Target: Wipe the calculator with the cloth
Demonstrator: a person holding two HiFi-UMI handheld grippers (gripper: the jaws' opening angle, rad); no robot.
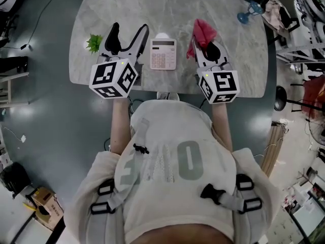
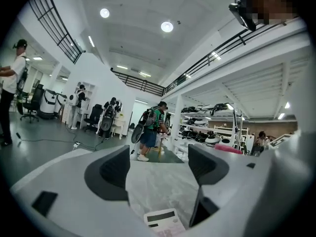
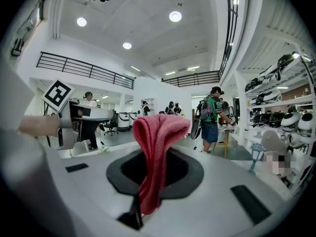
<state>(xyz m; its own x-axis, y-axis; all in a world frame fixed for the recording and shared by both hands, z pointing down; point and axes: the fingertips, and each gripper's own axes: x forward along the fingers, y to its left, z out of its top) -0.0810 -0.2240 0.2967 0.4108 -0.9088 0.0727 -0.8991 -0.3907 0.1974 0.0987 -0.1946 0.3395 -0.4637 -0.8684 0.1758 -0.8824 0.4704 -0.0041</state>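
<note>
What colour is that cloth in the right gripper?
Pinkish red; the cloth shows best in the right gripper view.

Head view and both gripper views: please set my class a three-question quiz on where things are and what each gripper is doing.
1. Fill in: in the head view, the calculator lies on the table between the two ____.
2. Choose: the jaws of the right gripper are A) open and empty, B) shut on the red cloth, C) shut on a plant.
3. True or false: the jaws of the left gripper are shut on the calculator.

Key: 1 grippers; 2 B; 3 false, they stand wide apart and grip nothing.
</note>
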